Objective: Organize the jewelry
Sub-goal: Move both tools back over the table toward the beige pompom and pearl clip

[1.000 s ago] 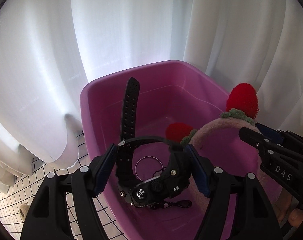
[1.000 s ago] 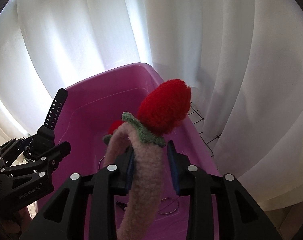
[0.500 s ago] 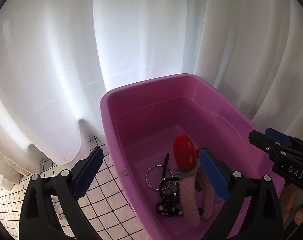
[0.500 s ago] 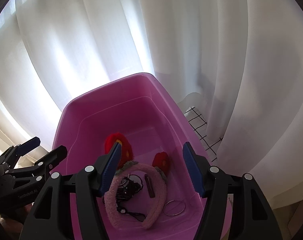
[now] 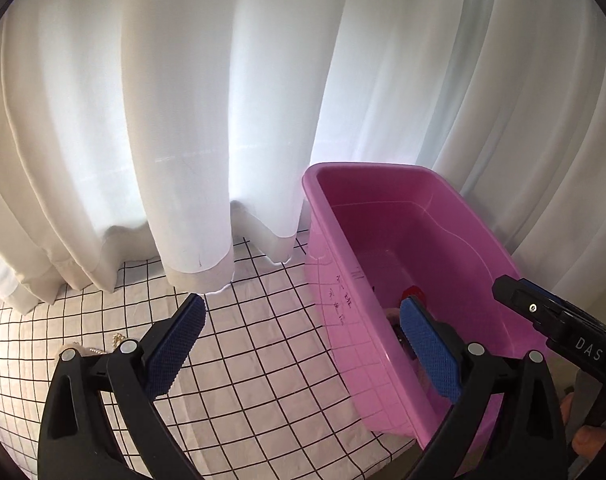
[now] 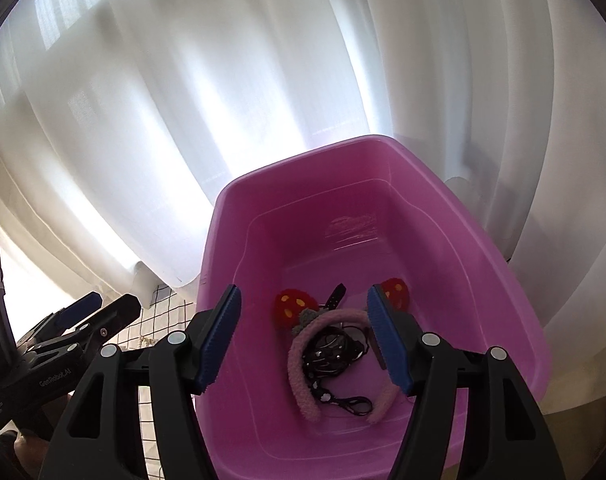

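Both grippers had let go since a second earlier: the watch no longer hung between the left fingers, the fuzzy headband no longer stood between the right ones, and the left view had swung away from the bin toward the checked cloth.

Nearest in the left wrist view, the left gripper (image 5: 301, 330) stood with its blue-padded fingers (image 5: 429, 350) spread wide and nothing between them. Between those fingers lay the grid-patterned counter (image 5: 243, 344) cloth; the right-hand finger overlapped the near wall of the pink bin (image 5: 343, 280). Just outside the left finger, a small pale beaded piece (image 5: 117, 340) lay on the cloth, too small to identify. Past the right finger, the right gripper (image 5: 559, 316) reached in over the bin's far side.

In the right wrist view, the right gripper (image 6: 301, 338) was likewise wide open and empty, held above the bin (image 6: 503, 280). Between its fingers, down on the bin floor, lay the pink headband (image 6: 297, 364) with its two red pompoms (image 6: 293, 306), arched around a black watch (image 6: 331, 350) and a tangle of dark cord (image 6: 351, 404). Beyond the fingertips was bare bin floor, then the far wall. The left gripper (image 6: 87, 314) showed outside the left finger, beside the bin.

Farthest in both views hung white curtains (image 5: 223, 120), their hems touching the counter behind the bin.
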`<state>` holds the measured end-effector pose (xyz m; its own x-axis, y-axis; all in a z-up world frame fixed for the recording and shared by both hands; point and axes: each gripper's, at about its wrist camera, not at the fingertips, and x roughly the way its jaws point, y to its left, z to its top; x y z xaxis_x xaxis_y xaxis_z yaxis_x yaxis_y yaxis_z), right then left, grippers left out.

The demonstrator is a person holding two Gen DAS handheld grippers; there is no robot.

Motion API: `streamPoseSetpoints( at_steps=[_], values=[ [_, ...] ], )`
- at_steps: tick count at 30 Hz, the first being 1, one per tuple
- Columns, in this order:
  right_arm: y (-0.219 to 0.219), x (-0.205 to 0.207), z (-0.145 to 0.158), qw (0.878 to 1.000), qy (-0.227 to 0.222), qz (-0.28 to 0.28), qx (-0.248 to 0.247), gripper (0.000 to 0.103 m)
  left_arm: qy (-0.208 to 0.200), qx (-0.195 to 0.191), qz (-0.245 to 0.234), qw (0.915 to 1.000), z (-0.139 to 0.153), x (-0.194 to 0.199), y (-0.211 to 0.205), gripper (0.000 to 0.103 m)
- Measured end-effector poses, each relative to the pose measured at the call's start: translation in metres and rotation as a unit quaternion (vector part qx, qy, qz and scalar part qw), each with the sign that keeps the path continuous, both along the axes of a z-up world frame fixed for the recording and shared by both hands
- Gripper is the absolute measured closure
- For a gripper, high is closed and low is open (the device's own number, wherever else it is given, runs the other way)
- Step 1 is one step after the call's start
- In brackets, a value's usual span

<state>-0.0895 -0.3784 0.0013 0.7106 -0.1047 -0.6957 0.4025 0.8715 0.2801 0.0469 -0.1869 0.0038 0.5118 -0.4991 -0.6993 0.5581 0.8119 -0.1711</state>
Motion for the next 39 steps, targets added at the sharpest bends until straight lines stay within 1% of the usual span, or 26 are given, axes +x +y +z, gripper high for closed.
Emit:
streamPoseSetpoints(
  at_steps=[7,13,17,20,25,28,34,39],
  values=[
    [0.068,0.029,0.001,0.998,0.0,0.067,0.004,0.04,0.008,0.003,0.068,0.9976,-0.007,0.01,0.092,0.006],
    [0.132,0.056,-0.002,0.992,0.002,0.128,0.004,0.039,0.018,0.02,0.138,0.9901,-0.025,0.024,0.175,0.006],
    [0.168,0.08,-0.019,0.986,0.016,0.163,0.014,0.038,0.033,0.03,0.172,0.9841,-0.043,0.036,0.219,0.006],
    [0.192,0.096,-0.037,0.982,0.031,0.184,0.021,0.038,0.038,0.043,0.19,0.9802,-0.058,0.042,0.244,0.006],
    [0.226,0.122,-0.072,0.975,0.051,0.217,0.021,0.038,0.055,0.056,0.197,0.9773,-0.09,0.054,0.271,0.006],
    [0.242,0.136,-0.093,0.97,0.066,0.233,0.025,0.038,0.065,0.062,0.195,0.9766,-0.111,0.06,0.279,0.006],
    [0.265,0.16,-0.133,0.963,0.095,0.251,0.028,0.038,0.092,0.075,0.185,0.9755,-0.148,0.077,0.28,0.006],
    [0.273,0.18,-0.157,0.958,0.115,0.261,0.021,0.038,0.097,0.083,0.168,0.9774,-0.169,0.091,0.273,0.006]
  ],
)
